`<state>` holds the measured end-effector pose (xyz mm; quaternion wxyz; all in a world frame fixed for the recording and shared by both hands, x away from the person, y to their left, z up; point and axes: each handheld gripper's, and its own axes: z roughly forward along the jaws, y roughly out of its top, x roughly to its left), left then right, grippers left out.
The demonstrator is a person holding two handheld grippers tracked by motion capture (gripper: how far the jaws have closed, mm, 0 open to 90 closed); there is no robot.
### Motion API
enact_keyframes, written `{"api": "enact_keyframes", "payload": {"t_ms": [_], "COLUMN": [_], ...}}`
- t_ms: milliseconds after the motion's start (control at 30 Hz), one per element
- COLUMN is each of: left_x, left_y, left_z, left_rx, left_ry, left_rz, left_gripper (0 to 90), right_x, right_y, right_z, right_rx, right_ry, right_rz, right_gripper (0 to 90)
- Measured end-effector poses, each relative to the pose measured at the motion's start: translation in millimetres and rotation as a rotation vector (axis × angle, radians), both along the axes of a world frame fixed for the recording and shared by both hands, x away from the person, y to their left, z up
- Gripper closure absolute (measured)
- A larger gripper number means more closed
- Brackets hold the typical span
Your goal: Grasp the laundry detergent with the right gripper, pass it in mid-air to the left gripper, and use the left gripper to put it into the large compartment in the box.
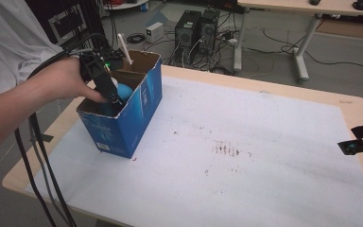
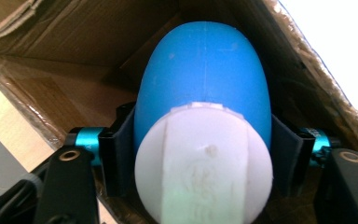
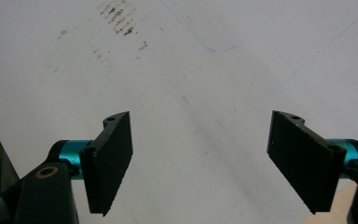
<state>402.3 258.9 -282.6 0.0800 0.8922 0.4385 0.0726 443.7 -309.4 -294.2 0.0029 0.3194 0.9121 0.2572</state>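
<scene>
Inside the blue cardboard box (image 1: 123, 123) the left claw (image 1: 115, 98) straddles a blue bottle with a white cap (image 2: 204, 135), jaws slightly parted, whether gripping I cannot tell; placing looks finished, so withdrawal follows; far right of the box, the right claw (image 3: 200, 158) gapes empty.

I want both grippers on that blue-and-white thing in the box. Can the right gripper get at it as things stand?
Probably not yet: the right gripper sits open at the table's far edge, and the left gripper already straddles the blue-and-white thing inside the narrow box.
</scene>
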Motion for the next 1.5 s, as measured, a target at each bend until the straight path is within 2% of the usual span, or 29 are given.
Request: {"api": "enact_keyframes", "payload": {"t_ms": [167, 267, 567, 733, 867, 967, 1200, 1367, 1500], "left_x": [-1.2, -1.8, -2.4, -1.0, 0.0, 0.6, 6.4, 8.1, 11.1], "left_y": [-1.5, -1.7, -7.9, -23.5, -43.1, -59.5, -98.6, -125.9, -141.1], "left_z": [5.5, 12.5, 48.6, 69.5, 77.5, 78.3, 69.7, 56.9, 43.4], "left_rx": [0.021, 0.033, 0.036, 0.029, 0.018, 0.010, -0.006, -0.005, -0.008], "left_ry": [0.015, 0.003, -0.031, -0.057, -0.069, -0.070, -0.066, -0.044, -0.027], "left_rz": [-0.025, -0.039, -0.087, -0.155, -0.225, -0.275, -0.384, -0.463, -0.491], "left_gripper": [25.8, 21.5, 19.0, 19.0, 19.0, 19.0, 19.0, 19.0, 19.0], "right_x": [-0.4, -0.8, -3.5, -5.9, -8.4, -10.5, -14.4, -19.5, -20.8], "right_y": [0.3, 0.9, 3.3, 7.8, 12.5, 14.8, 18.2, 24.8, 31.0], "right_z": [0.2, 0.1, 1.6, 3.6, 6.7, 9.7, 14.7, 17.1, 16.9], "right_rx": [0.000, 0.001, 0.016, 0.040, 0.047, 0.057, 0.068, 0.064, 0.058], "right_ry": [-0.002, 0.000, 0.000, -0.002, -0.006, -0.014, -0.031, -0.028, -0.028], "right_rz": [0.003, 0.006, 0.018, 0.028, 0.028, 0.027, 0.023, 0.034, 0.052], "right_gripper": [22.0, 22.0, 22.0, 21.9, 22.0, 21.9, 21.9, 21.9, 21.9]}}
